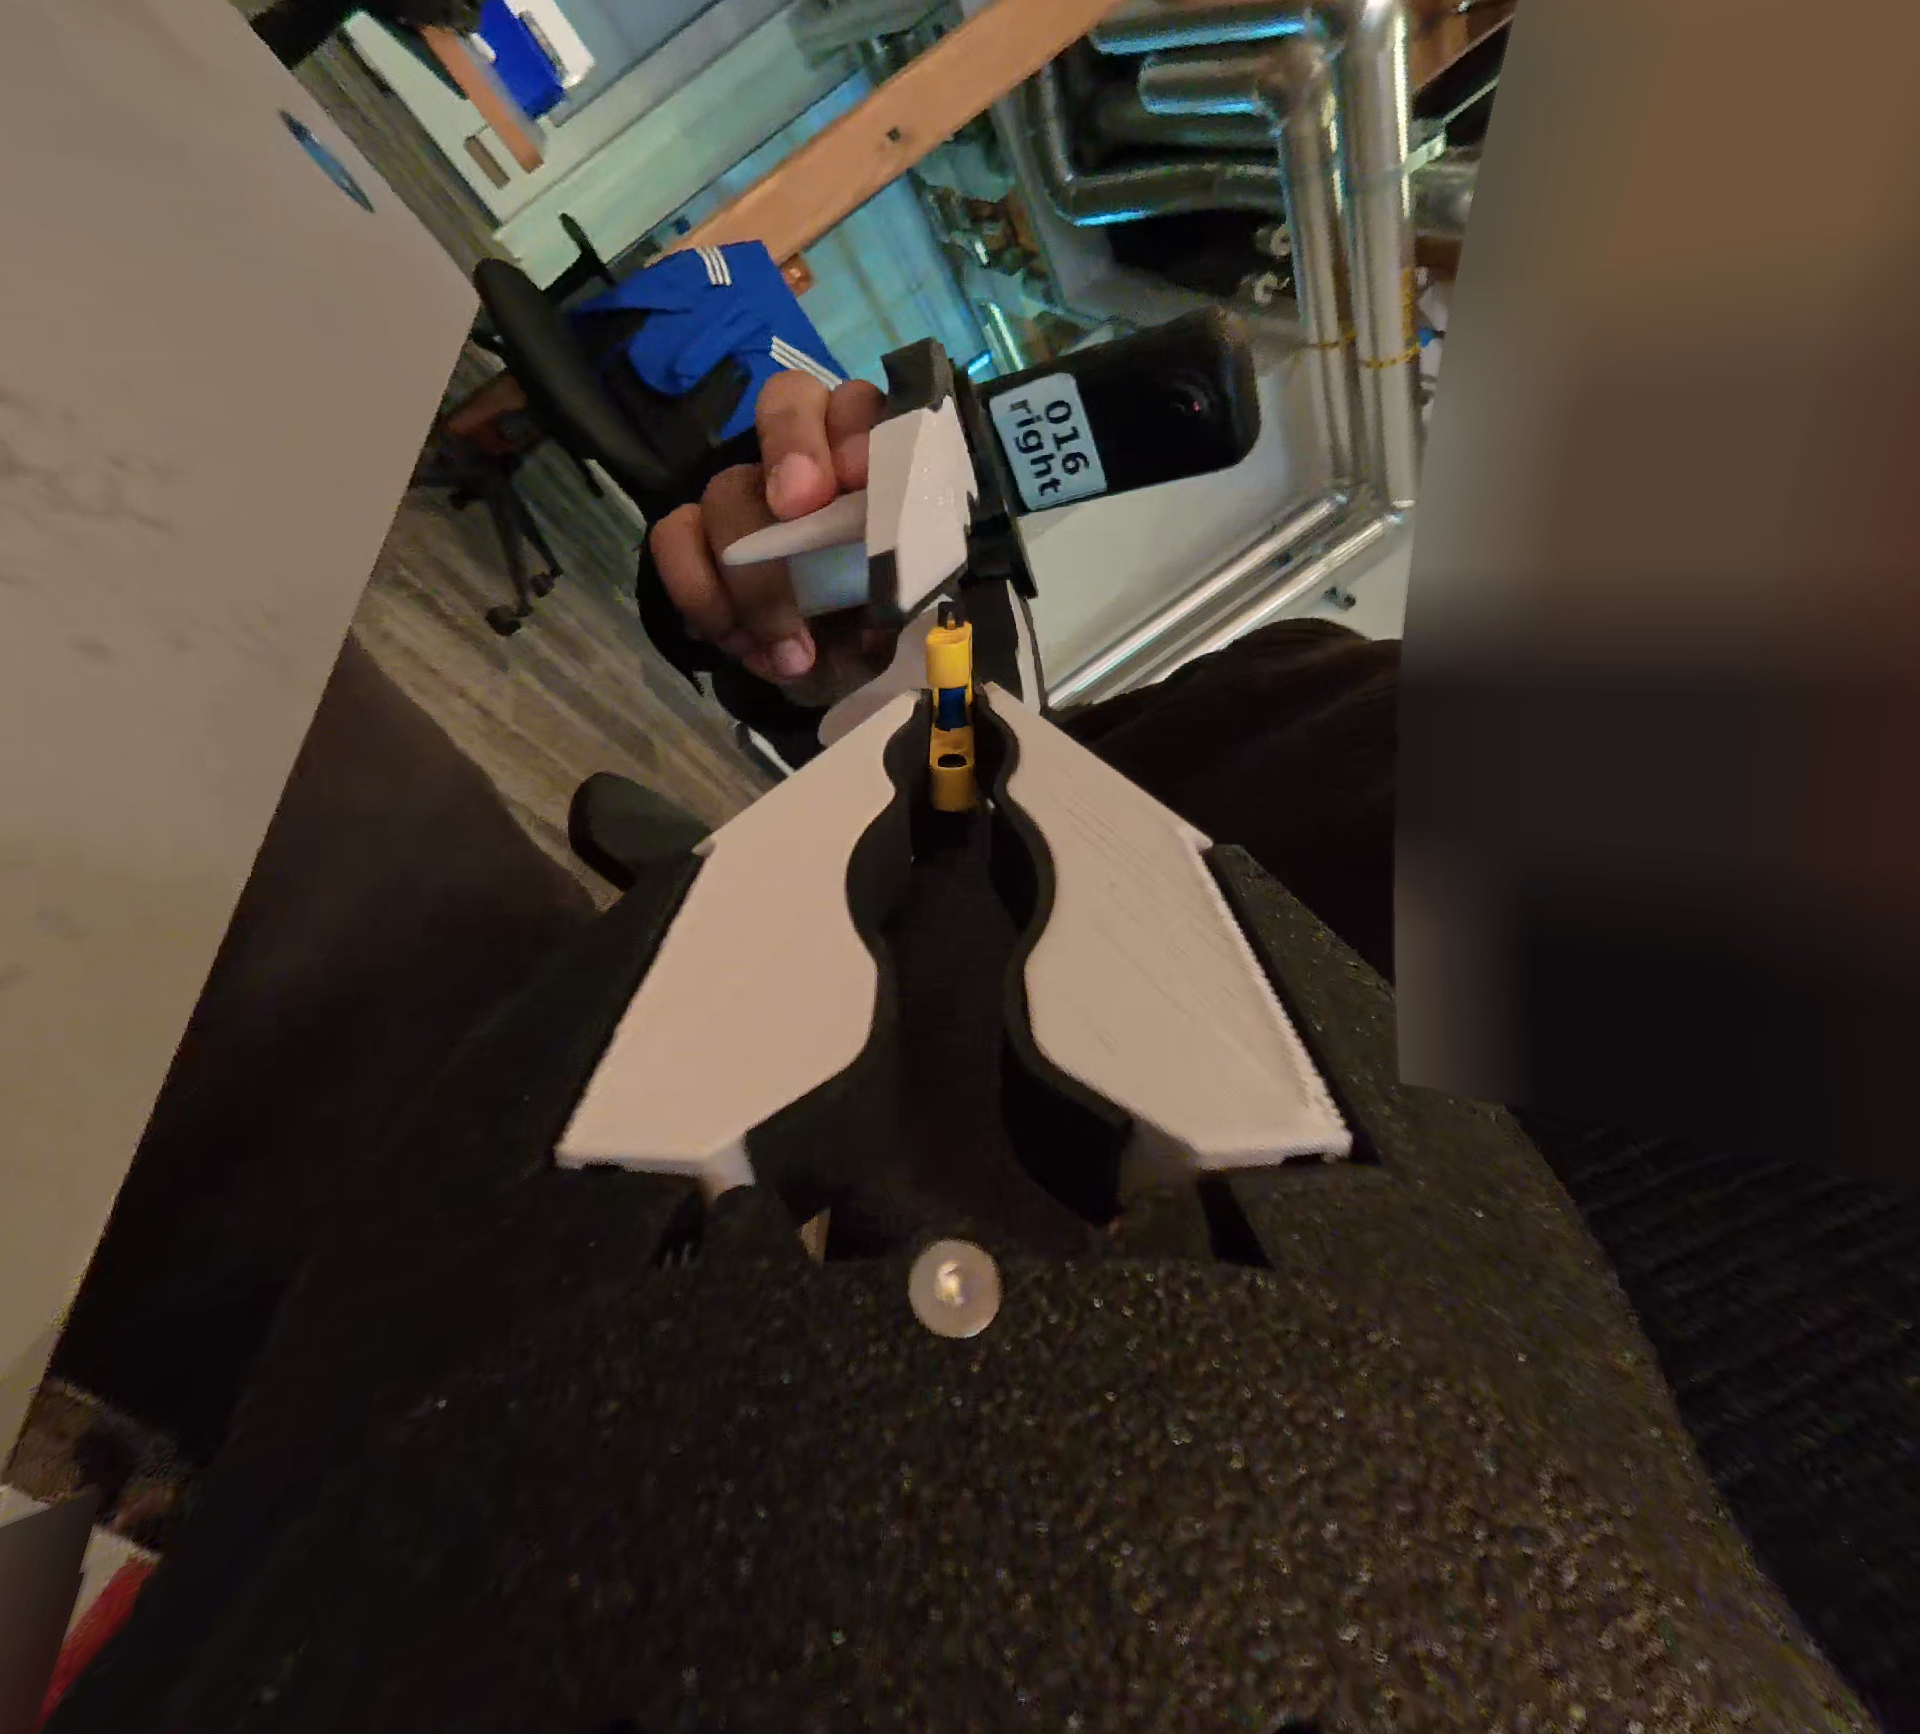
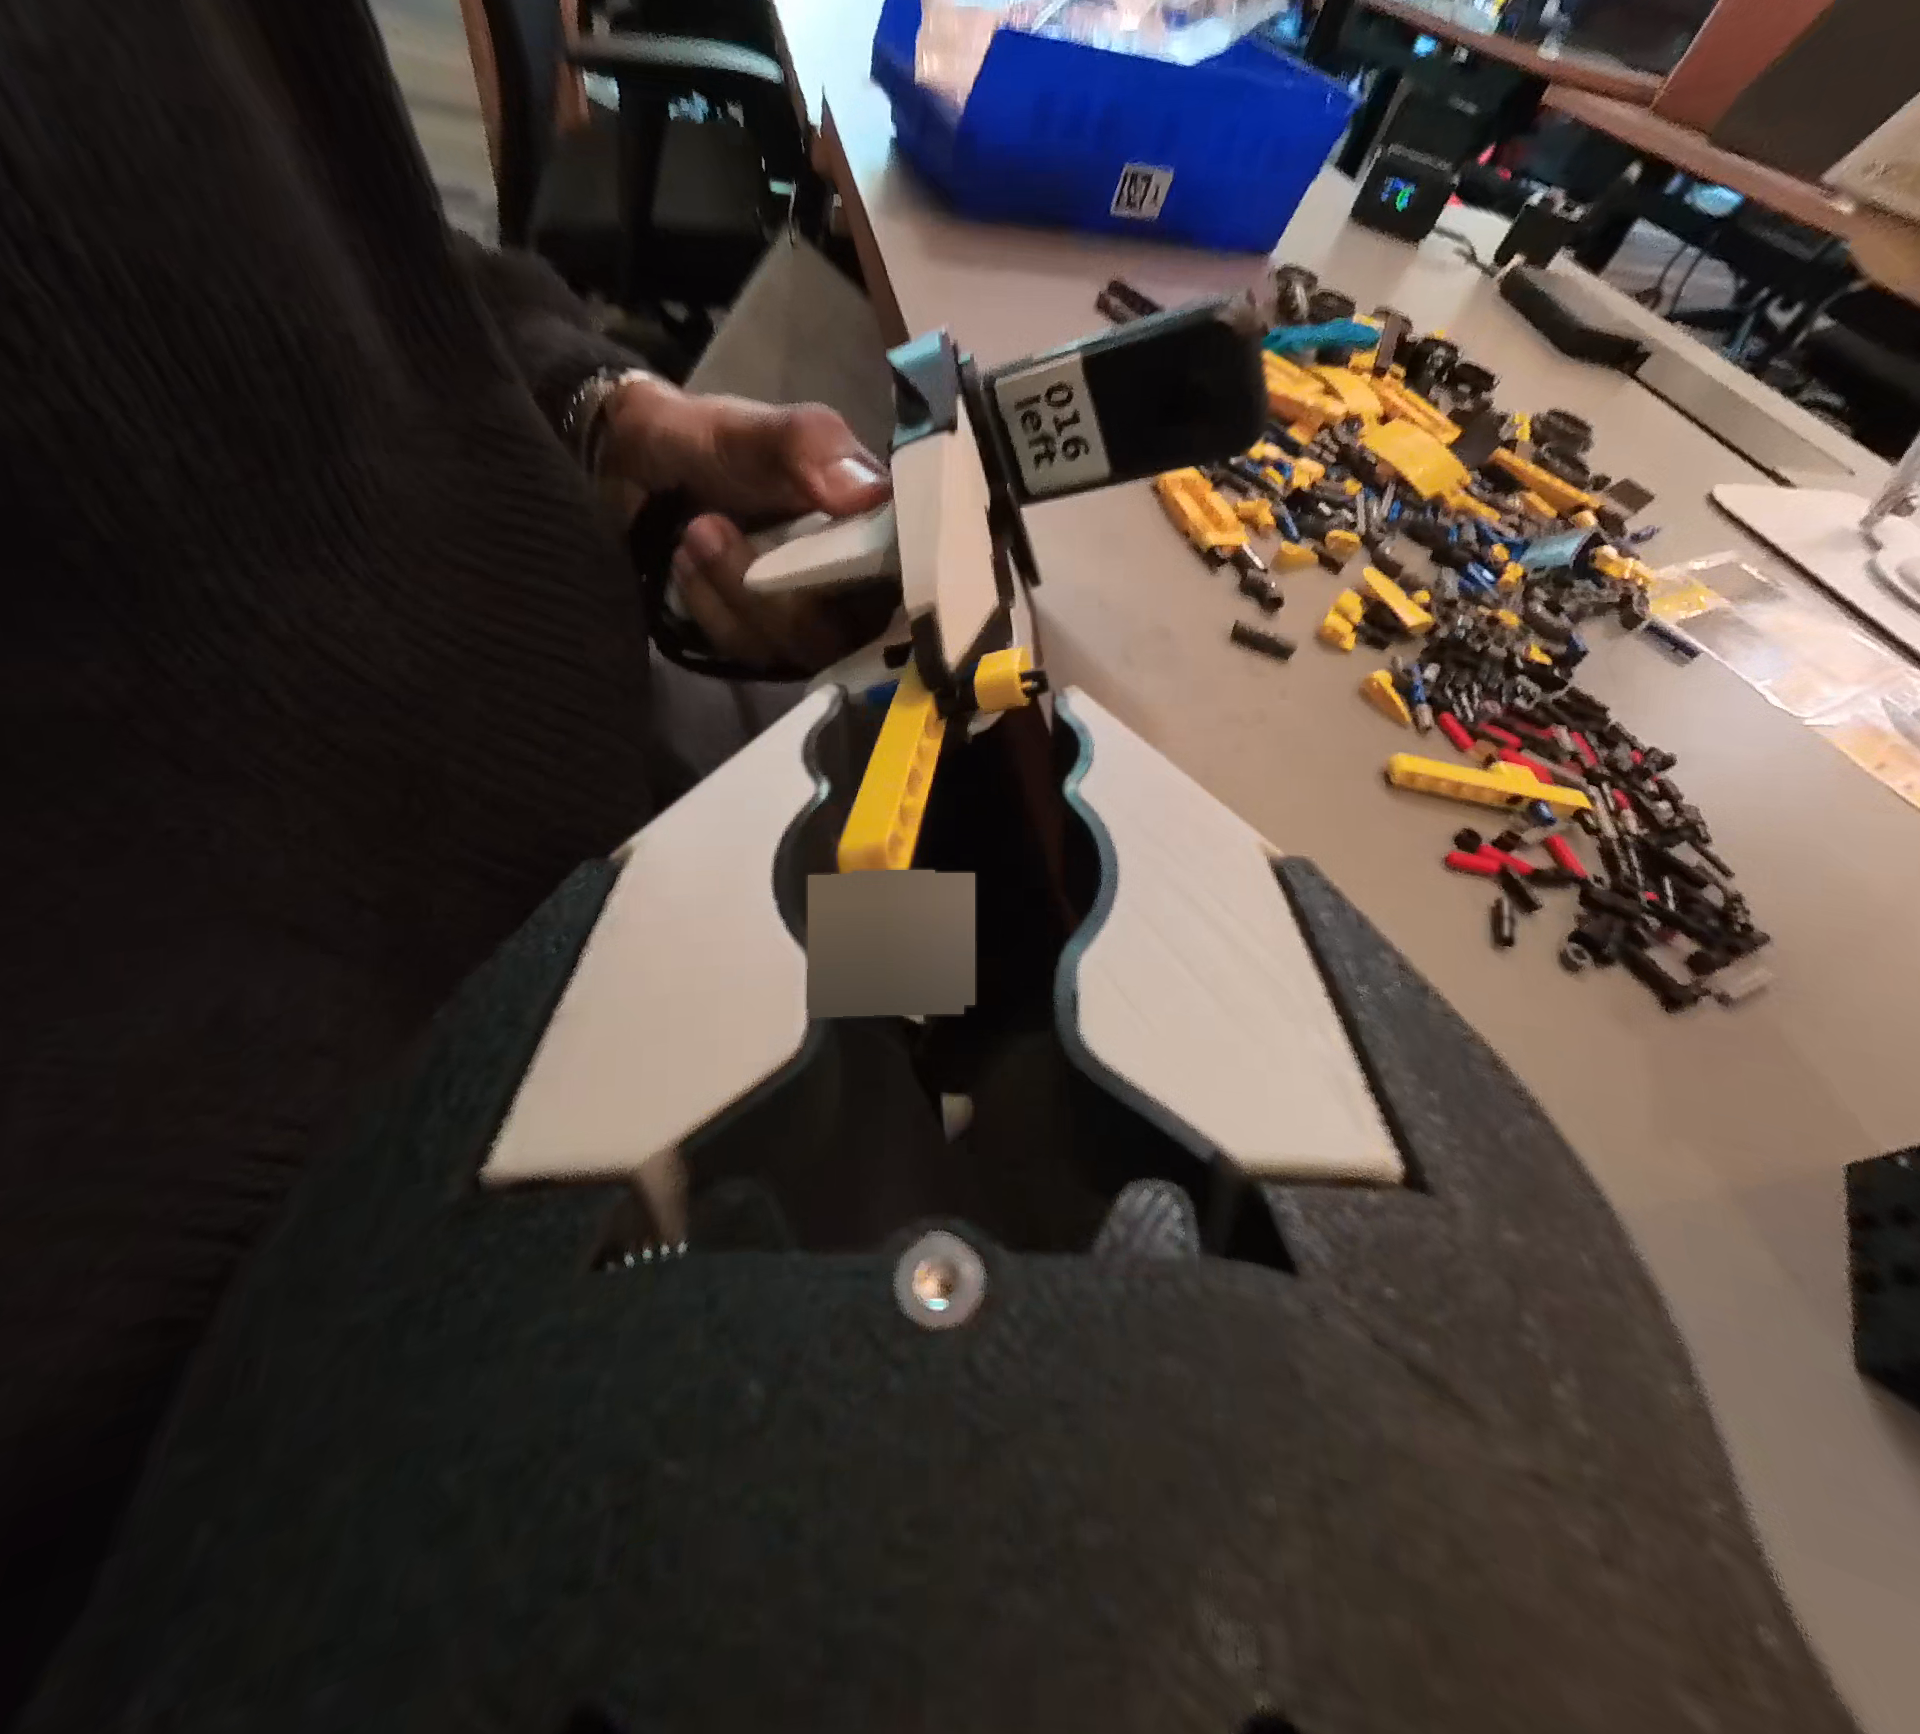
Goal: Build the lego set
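Between the facing tips, left gripper [image 1: 951, 728] clamps a small yellow piece [image 1: 951, 749], partly hidden. Right gripper [image 2: 951, 718] sits part-open, a yellow beam [image 2: 894, 780] possibly against one finger. Loose bricks [image 2: 1507, 624] litter the grey table [image 2: 1195, 749]; blue bin [image 2: 1101, 126] behind.

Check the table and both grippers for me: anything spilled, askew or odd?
The loose building pieces, yellow, black, red and blue, lie in an unsorted heap across the table rather than in the blue bin. The left gripper is shut on a yellow piece. The right gripper is open, with a yellow beam between its fingers.
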Demonstrator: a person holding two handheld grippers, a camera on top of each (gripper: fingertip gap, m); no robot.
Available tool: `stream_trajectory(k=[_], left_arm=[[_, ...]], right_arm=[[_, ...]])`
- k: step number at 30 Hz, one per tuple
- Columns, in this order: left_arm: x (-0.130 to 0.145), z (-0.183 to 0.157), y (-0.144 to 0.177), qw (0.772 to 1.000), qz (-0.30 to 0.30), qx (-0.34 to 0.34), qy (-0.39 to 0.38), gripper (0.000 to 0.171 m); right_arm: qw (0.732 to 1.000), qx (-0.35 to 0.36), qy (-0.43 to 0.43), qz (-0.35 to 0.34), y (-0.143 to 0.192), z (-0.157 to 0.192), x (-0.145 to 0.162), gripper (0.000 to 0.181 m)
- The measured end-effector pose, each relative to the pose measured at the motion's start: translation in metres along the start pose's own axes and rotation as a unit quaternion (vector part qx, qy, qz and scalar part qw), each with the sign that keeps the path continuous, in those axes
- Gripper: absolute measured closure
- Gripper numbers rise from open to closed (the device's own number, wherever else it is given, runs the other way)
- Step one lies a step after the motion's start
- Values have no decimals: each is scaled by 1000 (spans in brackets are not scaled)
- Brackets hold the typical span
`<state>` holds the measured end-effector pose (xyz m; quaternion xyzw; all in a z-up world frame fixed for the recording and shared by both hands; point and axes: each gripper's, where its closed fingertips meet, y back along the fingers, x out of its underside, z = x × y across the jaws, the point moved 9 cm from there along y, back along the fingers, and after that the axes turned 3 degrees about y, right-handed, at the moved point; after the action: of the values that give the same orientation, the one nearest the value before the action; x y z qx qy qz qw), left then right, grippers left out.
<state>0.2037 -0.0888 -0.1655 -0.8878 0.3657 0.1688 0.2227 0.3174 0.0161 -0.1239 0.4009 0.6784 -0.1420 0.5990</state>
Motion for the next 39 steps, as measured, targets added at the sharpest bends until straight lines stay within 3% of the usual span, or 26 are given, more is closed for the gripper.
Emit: stream_trajectory(k=[4,10,13,17,20,22,24,31,39], left_arm=[[3,-1,7,999,-24,10,18,166],[9,-4,10,999,-36,2,24,166],[12,-7,11,999,-35,-14,19,165],[15,-11,14,998,-51,-5,20,165],[15,-13,17,998,-58,-8,22,166],[15,-15,20,997,-69,3,32,166],[15,-15,23,996,-75,10,42,166],[17,-17,25,996,-77,14,49,166],[16,-17,25,997,-66,9,51,166]], right_arm=[[1000,-3,-2,-31,2,-2,-4,148],[999,-13,27,-27,-6,1,-7,147],[999,-5,49,-15,-9,0,-9,158],[998,-23,48,-19,-12,-1,-15,160],[998,-20,65,-17,-15,0,-16,157],[997,-28,78,-13,-17,3,-17,140],[996,-28,90,-2,-19,5,-16,136],[993,-18,115,9,-22,3,-19,157],[990,-10,139,13,-21,5,-18,156]])
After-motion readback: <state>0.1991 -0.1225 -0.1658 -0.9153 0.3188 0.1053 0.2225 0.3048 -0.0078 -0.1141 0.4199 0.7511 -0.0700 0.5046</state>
